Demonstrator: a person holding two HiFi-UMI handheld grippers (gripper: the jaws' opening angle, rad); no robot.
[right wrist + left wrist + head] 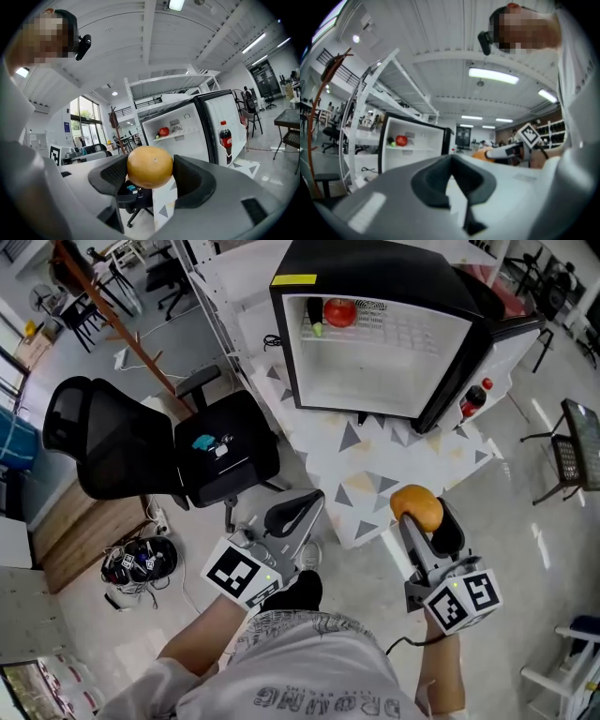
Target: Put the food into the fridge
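**Orange clamped, fridge open ahead**

Head view: the orange (417, 506) is seen clamped in the right gripper (424, 521), above the patterned mat (375, 474), with open room before the open fridge (394, 381). A yellow sticker (293, 280) is carried on its top edge; no writing can be read.

Left gripper view: the left gripper (451, 164) is shown closed, with nothing between its jaws.

Right gripper view: the orange is pinched between both pads. A red-labelled cola bottle (225, 136) is racked in the door, its brand illegible.

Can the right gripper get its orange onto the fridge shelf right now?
Probably yes: the fridge door stands open, the shelf is bare beside the tomato, and nothing stands between it and the right gripper holding the orange.
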